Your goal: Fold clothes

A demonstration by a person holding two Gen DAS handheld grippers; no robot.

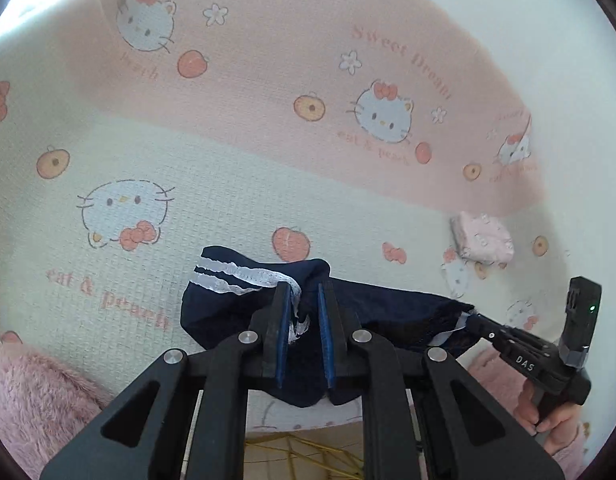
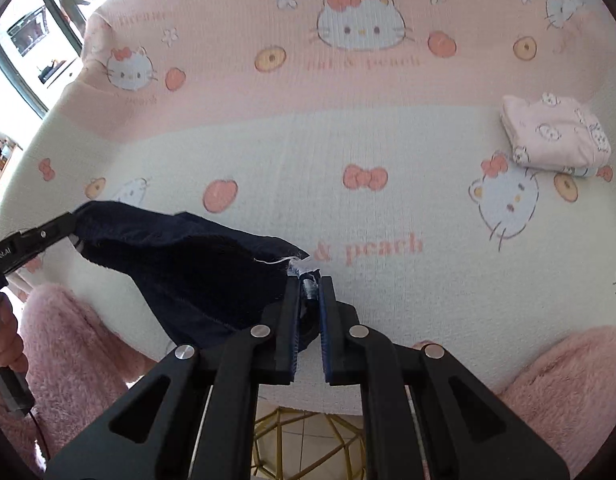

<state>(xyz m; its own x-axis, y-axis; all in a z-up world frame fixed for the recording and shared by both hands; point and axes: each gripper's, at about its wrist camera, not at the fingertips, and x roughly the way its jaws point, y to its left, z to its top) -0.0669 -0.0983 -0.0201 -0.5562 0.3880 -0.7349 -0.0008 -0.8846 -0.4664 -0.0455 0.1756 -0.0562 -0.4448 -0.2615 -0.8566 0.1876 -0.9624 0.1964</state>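
Note:
A small dark navy garment (image 1: 387, 312) with white lace stripes (image 1: 244, 276) hangs stretched between my two grippers, just above the cartoon-cat printed cloth. My left gripper (image 1: 304, 288) is shut on its striped end. My right gripper (image 2: 309, 280) is shut on the opposite corner of the garment (image 2: 180, 264). The right gripper also shows at the right of the left wrist view (image 1: 473, 318), and the left gripper at the left of the right wrist view (image 2: 70, 220).
A pink and white cartoon-cat cloth (image 2: 387, 208) covers the surface. A folded pale pink garment (image 2: 555, 136) lies at the right, also in the left wrist view (image 1: 483, 240). Fluffy pink sleeves (image 2: 567, 380) frame the near edge. A gold wire frame (image 2: 300, 440) shows below.

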